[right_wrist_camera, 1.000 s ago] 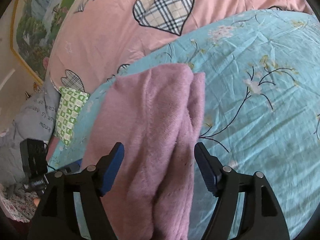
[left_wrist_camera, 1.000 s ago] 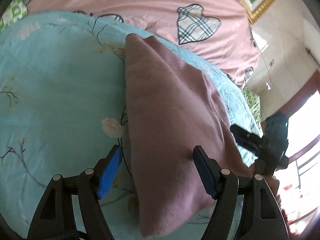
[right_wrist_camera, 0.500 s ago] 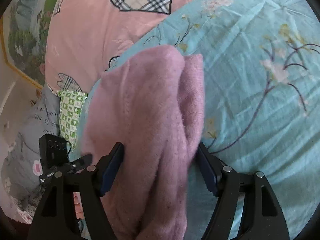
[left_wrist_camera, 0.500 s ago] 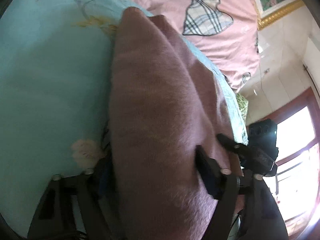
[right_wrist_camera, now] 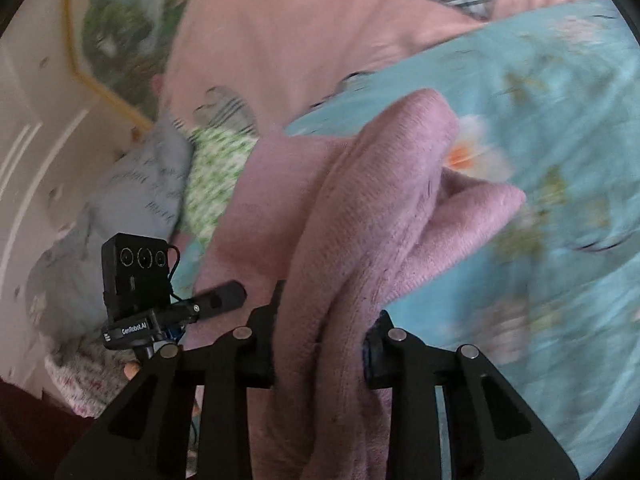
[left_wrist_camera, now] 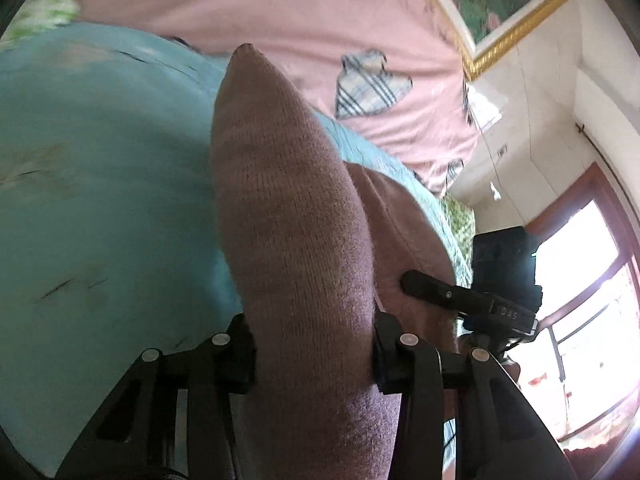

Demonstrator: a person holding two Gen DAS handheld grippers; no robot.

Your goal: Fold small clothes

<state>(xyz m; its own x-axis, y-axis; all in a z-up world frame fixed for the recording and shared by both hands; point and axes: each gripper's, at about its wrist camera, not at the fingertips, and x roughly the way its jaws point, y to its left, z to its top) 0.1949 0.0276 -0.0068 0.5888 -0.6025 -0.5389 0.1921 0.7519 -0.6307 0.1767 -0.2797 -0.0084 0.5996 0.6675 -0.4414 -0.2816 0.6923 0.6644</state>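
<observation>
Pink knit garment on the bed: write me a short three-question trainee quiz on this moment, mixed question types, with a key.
1. True or false: the left gripper is shut on a fold of the pink knit garment.
2. What is between the fingers of the right gripper?
A. the green patterned cloth
B. the pink knit garment
C. nothing
3. Fill in: under the garment lies a ____ floral sheet.

Key
1. True. Both pads press into the bunched fabric; the jaws have just been closing on it.
2. B. Its jaws have also just been closing, and they now pinch a bunched fold of the garment.
3. Light blue.
</observation>
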